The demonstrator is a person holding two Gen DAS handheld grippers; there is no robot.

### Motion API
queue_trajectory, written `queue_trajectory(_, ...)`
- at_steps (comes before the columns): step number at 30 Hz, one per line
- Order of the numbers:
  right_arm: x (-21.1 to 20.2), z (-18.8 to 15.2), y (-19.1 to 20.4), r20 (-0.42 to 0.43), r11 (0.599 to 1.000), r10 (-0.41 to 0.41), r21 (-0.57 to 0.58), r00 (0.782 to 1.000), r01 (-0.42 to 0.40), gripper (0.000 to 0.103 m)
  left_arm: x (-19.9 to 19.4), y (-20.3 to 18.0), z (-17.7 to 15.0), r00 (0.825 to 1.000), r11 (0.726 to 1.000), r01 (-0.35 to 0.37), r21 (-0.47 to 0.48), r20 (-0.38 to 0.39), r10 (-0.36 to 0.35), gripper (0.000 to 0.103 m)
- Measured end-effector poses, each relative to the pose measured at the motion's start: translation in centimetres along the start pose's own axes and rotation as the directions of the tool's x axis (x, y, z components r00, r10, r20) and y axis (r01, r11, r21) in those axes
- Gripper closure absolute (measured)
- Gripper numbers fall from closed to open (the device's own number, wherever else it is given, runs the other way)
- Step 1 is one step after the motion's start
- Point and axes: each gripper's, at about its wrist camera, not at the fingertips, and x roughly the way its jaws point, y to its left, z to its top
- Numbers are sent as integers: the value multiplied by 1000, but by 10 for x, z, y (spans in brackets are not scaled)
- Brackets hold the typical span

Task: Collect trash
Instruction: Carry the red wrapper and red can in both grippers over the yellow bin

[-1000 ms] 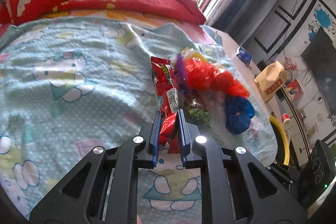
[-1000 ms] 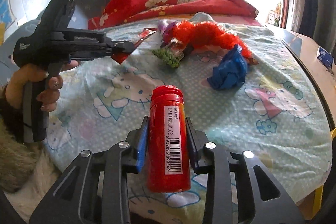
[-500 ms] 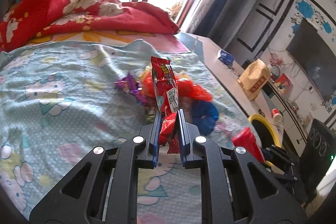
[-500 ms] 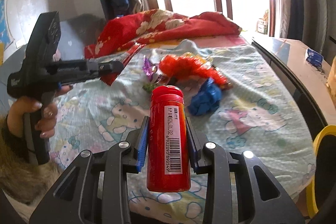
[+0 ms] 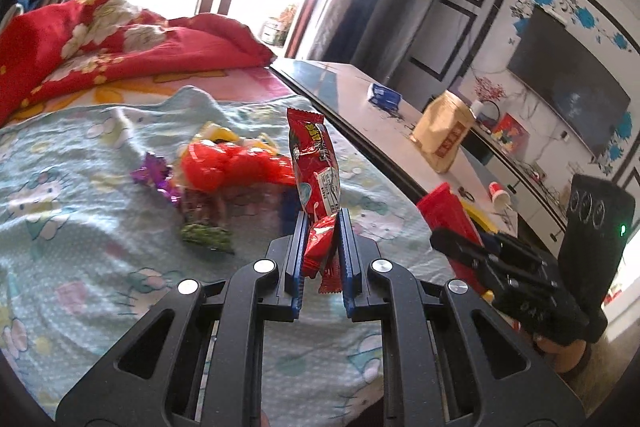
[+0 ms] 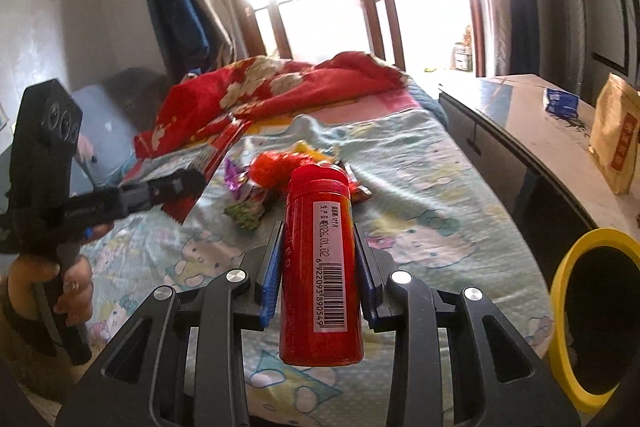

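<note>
My left gripper (image 5: 322, 227) is shut on a red snack wrapper (image 5: 316, 163) that stands upright above the bed. My right gripper (image 6: 318, 239) is shut on a red cylindrical can (image 6: 320, 259) with a barcode label. In the right wrist view the left gripper (image 6: 180, 187) shows at the left, held by a hand (image 6: 72, 287). The right gripper (image 5: 472, 243) with the can (image 5: 448, 211) appears at the right of the left wrist view. More trash lies on the bed: a red plastic bag (image 5: 228, 167), a purple wrapper (image 5: 154, 175), a green wrapper (image 5: 206, 235).
A yellow-rimmed bin (image 6: 592, 323) stands by the bed's right side. A glossy table (image 5: 384, 123) beside the bed carries a tan paper bag (image 5: 444, 135) and a blue packet (image 5: 384, 95). A red quilt (image 5: 120, 47) lies at the bed's far end.
Both grippers have lifted and swung to the right, away from the trash pile, each keeping its hold. The yellow bin has come further into the right wrist view.
</note>
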Motion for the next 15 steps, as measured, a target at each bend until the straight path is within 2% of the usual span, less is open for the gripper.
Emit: queue_trajectory(15,-27,7,-48,59,992,-91,89,994,86,72,23,-43,-8,997,993,71,98,-49,-67,94)
